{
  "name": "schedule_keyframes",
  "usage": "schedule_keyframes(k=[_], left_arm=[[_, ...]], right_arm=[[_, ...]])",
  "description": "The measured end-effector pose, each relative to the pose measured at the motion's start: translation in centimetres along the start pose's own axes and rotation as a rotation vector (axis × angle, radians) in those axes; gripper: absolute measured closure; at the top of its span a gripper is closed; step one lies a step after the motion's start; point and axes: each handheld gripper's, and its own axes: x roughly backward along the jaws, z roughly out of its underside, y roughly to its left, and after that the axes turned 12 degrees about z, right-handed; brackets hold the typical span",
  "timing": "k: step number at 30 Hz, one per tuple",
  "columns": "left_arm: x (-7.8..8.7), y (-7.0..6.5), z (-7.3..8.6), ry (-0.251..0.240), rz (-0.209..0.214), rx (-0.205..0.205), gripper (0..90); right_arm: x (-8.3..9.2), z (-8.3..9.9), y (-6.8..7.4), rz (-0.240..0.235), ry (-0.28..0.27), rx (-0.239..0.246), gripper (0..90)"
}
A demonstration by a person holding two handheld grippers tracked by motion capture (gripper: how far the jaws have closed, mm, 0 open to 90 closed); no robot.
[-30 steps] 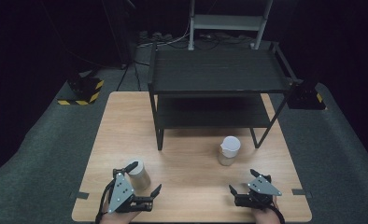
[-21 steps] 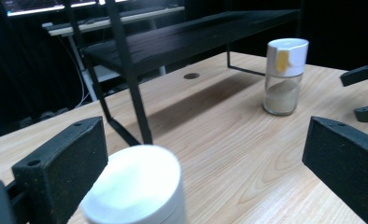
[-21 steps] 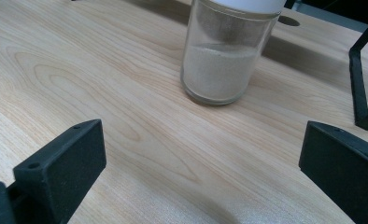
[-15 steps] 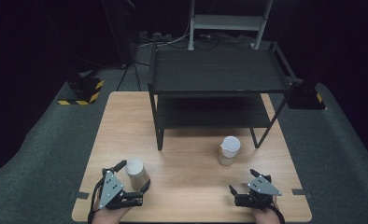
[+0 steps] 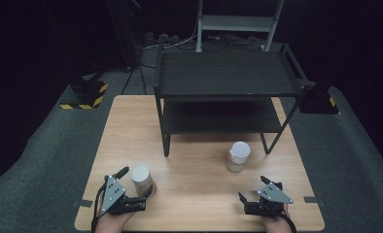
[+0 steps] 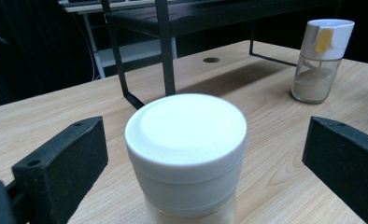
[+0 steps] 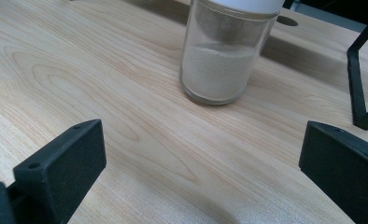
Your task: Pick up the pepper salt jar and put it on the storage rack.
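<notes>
A glass jar with a white lid stands near the table's front left and holds pale powder. My left gripper is open, with one jaw on each side of that jar and a gap on both sides. A second jar, white-capped and part full of powder, stands right of centre; it also appears far off as the capped jar. My right gripper is open, low over the wood, a short way in front of this jar with nothing between its jaws.
A black two-tier metal shelf rack stands on the back half of the wooden table; its legs come down close to the second jar. Dark carpet surrounds the table.
My left gripper has swung from pointing right to facing the near jar, and its jaws now straddle it. The right gripper and both jars have stayed put.
</notes>
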Motion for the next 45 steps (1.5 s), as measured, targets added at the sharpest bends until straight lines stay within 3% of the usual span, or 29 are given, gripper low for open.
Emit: schedule_keyframes(k=[8,16,32,38,45], left_arm=[[-0.4,0.6,0.8,0.016,0.001,0.041,0.9],[-0.4,1.8,2.0,-0.017,0.021,0.097,8.6],[-0.6,2.2,2.3,-0.025,0.055,0.081,29.1],[-0.8,2.2,2.2,-0.019,0.058,0.082,30.4],[-0.9,2.2,2.2,-0.024,0.054,0.086,33.1]], right_arm=[[0.0,0.0,0.0,0.001,0.002,-0.001,0.0],[0.0,0.0,0.0,0.001,0.003,0.0,0.0],[-0.1,-0.2,0.1,0.003,0.009,0.01,0.0],[-0.2,-0.5,0.5,0.009,0.02,0.039,0.0],[-0.2,-0.5,0.4,0.006,0.023,0.029,0.0]])
